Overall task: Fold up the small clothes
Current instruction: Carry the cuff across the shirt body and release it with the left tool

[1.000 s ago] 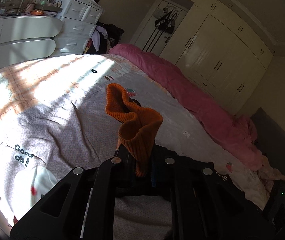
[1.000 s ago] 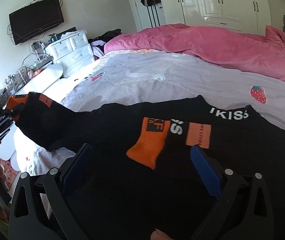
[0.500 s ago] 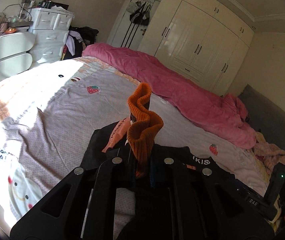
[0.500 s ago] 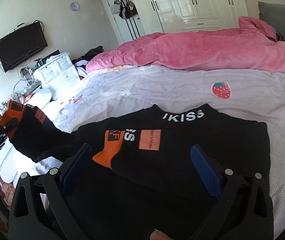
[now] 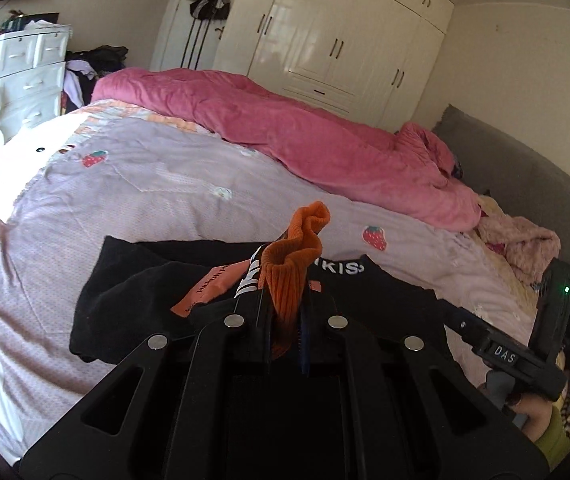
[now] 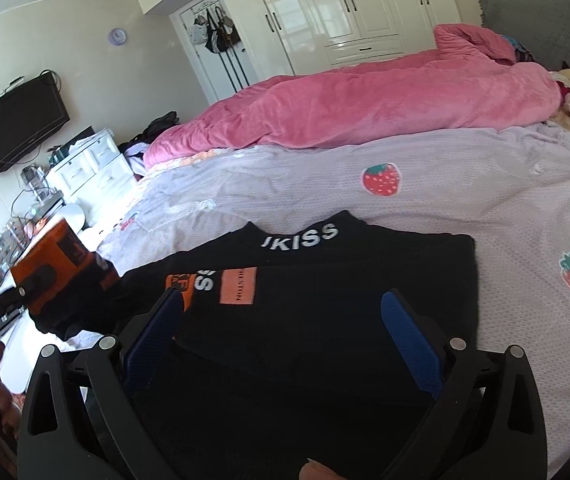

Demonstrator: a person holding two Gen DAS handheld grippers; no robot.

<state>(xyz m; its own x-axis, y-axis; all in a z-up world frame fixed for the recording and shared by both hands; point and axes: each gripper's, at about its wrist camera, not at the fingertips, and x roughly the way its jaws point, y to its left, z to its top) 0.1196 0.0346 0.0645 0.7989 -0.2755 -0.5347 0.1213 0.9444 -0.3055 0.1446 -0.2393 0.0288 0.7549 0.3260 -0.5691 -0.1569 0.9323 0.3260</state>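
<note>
A black sweater [image 6: 325,312] with white "KISS" lettering on the collar and orange patches lies flat on the lilac bedspread [image 6: 465,200]. It also shows in the left wrist view [image 5: 133,296]. My left gripper [image 5: 285,320] is shut on the sweater's orange ribbed cuff [image 5: 297,256] and holds that sleeve up over the sweater's left side. The cuff and that gripper also show at the left of the right wrist view [image 6: 51,268]. My right gripper [image 6: 281,328] is open and empty, low over the sweater's body, with blue pads [image 6: 409,332] either side.
A rolled pink duvet [image 6: 365,116] lies along the far side of the bed. White wardrobes [image 5: 345,40] stand behind it. White drawers [image 5: 29,72] and a wall TV [image 6: 21,128] are at the left. A grey headboard [image 5: 525,192] and plush clothes [image 5: 525,240] are at the right.
My left gripper has carried the orange cuff and sleeve rightward, from out over the bare bedspread to above the sweater. The right gripper stays open and has shifted slightly over the sweater.
</note>
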